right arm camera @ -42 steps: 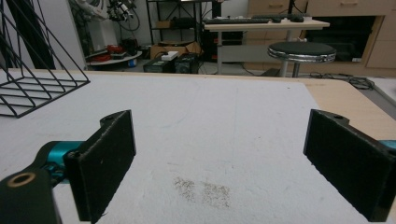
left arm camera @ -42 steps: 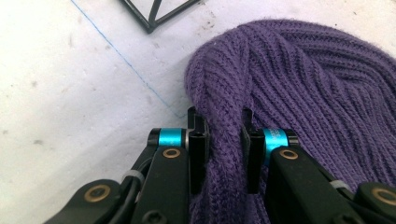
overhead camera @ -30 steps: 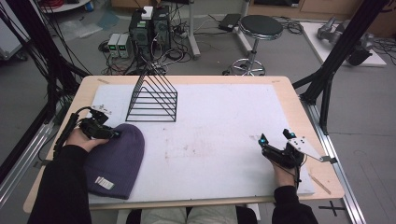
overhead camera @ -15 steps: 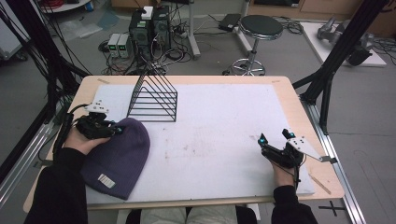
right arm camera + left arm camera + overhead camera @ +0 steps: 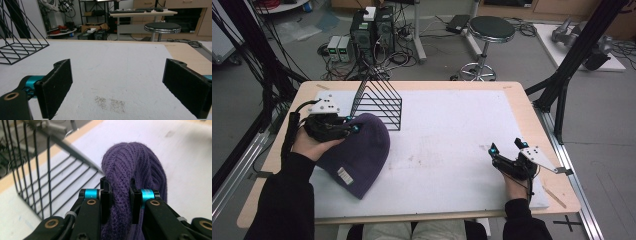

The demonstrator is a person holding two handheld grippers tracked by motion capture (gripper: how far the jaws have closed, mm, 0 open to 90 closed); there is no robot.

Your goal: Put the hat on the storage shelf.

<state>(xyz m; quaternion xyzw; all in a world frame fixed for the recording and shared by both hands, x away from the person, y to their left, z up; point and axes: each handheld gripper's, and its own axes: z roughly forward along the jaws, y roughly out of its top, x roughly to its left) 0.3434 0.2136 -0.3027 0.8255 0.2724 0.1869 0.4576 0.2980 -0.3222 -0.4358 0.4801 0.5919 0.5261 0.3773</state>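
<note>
Purple beanie [image 5: 130,170] fold sits pinched between jaws, left gripper view.

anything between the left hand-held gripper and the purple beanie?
No. The left hand-held gripper is already clamped on a fold of the purple beanie, nothing between pads and knit. The wire rack stands just beyond it.

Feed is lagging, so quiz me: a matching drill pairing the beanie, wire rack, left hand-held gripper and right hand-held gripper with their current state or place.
1. beanie
2. rack
3. left hand-held gripper
4. right hand-held gripper

A. open, nothing between the jaws
B. black wire, standing at the table's far left
C. purple, pinched at a fold
D. shut on knit fabric

Pairs: 1-C, 2-B, 3-D, 4-A
</note>
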